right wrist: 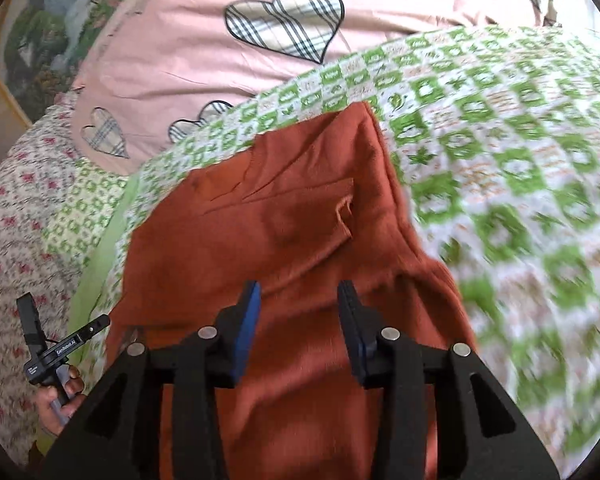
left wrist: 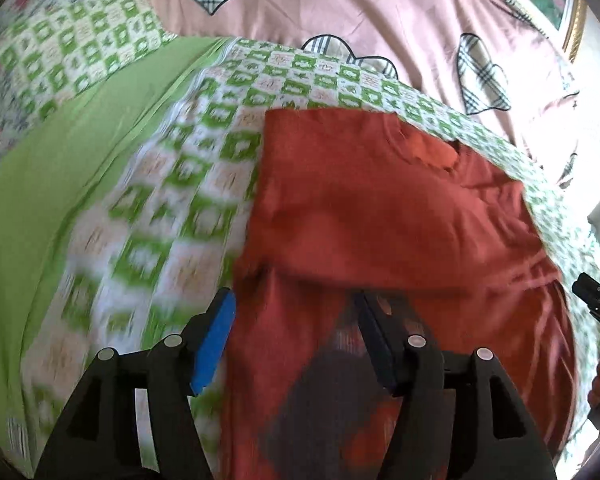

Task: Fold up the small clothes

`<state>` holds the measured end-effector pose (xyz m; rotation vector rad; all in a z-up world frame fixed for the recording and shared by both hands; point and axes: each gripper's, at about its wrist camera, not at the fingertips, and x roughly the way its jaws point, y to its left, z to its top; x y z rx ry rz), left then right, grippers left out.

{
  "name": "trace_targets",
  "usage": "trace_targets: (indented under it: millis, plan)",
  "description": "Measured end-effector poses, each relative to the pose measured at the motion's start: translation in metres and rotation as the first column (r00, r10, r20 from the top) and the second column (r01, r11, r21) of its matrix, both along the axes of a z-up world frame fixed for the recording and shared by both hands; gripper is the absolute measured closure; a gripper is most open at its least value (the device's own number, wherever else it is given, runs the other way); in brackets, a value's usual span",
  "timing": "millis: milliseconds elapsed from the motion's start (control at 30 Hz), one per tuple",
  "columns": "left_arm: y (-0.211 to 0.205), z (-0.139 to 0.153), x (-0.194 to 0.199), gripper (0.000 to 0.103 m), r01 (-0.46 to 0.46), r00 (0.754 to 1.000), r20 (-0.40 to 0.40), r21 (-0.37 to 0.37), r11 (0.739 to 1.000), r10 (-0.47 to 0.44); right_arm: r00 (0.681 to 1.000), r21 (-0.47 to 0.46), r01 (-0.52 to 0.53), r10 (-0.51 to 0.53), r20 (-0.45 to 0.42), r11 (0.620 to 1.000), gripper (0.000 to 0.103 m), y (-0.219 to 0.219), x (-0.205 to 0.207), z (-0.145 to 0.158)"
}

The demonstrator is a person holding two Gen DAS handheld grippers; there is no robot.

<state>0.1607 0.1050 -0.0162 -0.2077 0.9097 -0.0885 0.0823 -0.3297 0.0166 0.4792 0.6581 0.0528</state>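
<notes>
A rust-red small garment [left wrist: 380, 208] lies partly folded on a green-and-white checked bed cover [left wrist: 172, 184]; it also shows in the right wrist view [right wrist: 284, 224]. My left gripper [left wrist: 294, 304] is open, its blue-padded fingers [left wrist: 214, 344] held just above the garment's near left edge. My right gripper [right wrist: 298, 292] is open and empty above the garment's near middle. The other gripper shows at the right edge of the left view [left wrist: 598, 304] and, hand-held, at the lower left of the right view [right wrist: 48, 356].
A pink quilt with plaid hearts [left wrist: 340, 12] lies behind the garment, also in the right wrist view [right wrist: 220, 52]. A plain green sheet [left wrist: 40, 208] lies at left. A floral sheet [right wrist: 16, 232] covers the bed's side. A framed picture [right wrist: 32, 48] stands behind.
</notes>
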Motion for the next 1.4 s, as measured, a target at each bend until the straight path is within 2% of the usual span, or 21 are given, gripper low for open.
trace_targets:
  millis: [167, 233, 367, 567, 733, 867, 1000, 1033, 1100, 1133, 1200, 1400]
  plan:
    - [0.015, -0.003, -0.067, 0.037, -0.004, 1.000, -0.017, -0.014, 1.000, 0.004, 1.000, 0.016, 0.013, -0.013, 0.011, 1.000, 0.058, -0.002, -0.070, -0.004]
    - [0.025, -0.006, -0.096, 0.037, -0.012, 0.999, -0.032, -0.040, 0.999, 0.010, 1.000, 0.030, 0.016, -0.016, 0.003, 0.999, 0.058, -0.003, -0.095, -0.010]
    - [0.039, -0.014, -0.137, 0.035, -0.021, 0.998, -0.059, -0.089, 0.996, 0.016, 1.000, 0.023, 0.017, -0.016, -0.027, 1.000, 0.058, -0.001, -0.134, -0.025]
    - [0.036, -0.034, -0.192, 0.035, 0.005, 0.995, -0.100, -0.110, 0.994, -0.016, 0.997, 0.052, -0.005, 0.009, -0.074, 0.999, 0.058, 0.003, -0.174, -0.052]
    - [0.024, -0.064, -0.208, 0.038, 0.031, 0.984, -0.170, -0.138, 0.990, -0.055, 0.995, 0.110, -0.055, 0.063, -0.075, 0.992, 0.058, 0.013, -0.190, -0.071]
    - [0.012, -0.081, -0.206, 0.046, 0.057, 0.976, -0.192, -0.223, 0.973, -0.101, 0.995, 0.156, -0.076, 0.084, -0.044, 0.985, 0.058, 0.017, -0.194, -0.081]
    - [0.003, -0.080, -0.204, 0.047, 0.082, 0.977, -0.178, -0.195, 0.977, -0.117, 0.995, 0.174, -0.098, 0.101, -0.011, 0.980, 0.058, 0.023, -0.191, -0.085]
    - [0.004, -0.080, -0.204, 0.049, 0.088, 0.977, -0.174, -0.200, 0.976, -0.124, 0.995, 0.179, -0.100, 0.103, -0.007, 0.979, 0.061, 0.024, -0.191, -0.086]
    - [0.007, -0.078, -0.206, 0.069, 0.106, 0.976, -0.165, -0.224, 0.969, -0.145, 0.994, 0.178, -0.103, 0.108, -0.018, 0.979, 0.083, 0.024, -0.190, -0.087]
    - [0.007, -0.077, -0.206, 0.074, 0.113, 0.975, -0.161, -0.235, 0.965, -0.154, 0.994, 0.170, -0.100, 0.106, -0.027, 0.980, 0.095, 0.024, -0.192, -0.088]
    - [0.007, -0.072, -0.208, 0.090, 0.129, 0.977, -0.140, -0.229, 0.965, -0.163, 0.996, 0.178, -0.090, 0.094, -0.011, 0.980, 0.096, 0.021, -0.200, -0.087]
    - [0.013, -0.055, -0.216, 0.094, 0.180, 0.979, -0.059, -0.218, 0.959, -0.197, 0.999, 0.204, -0.031, 0.023, 0.037, 0.978, 0.097, -0.015, -0.230, -0.074]
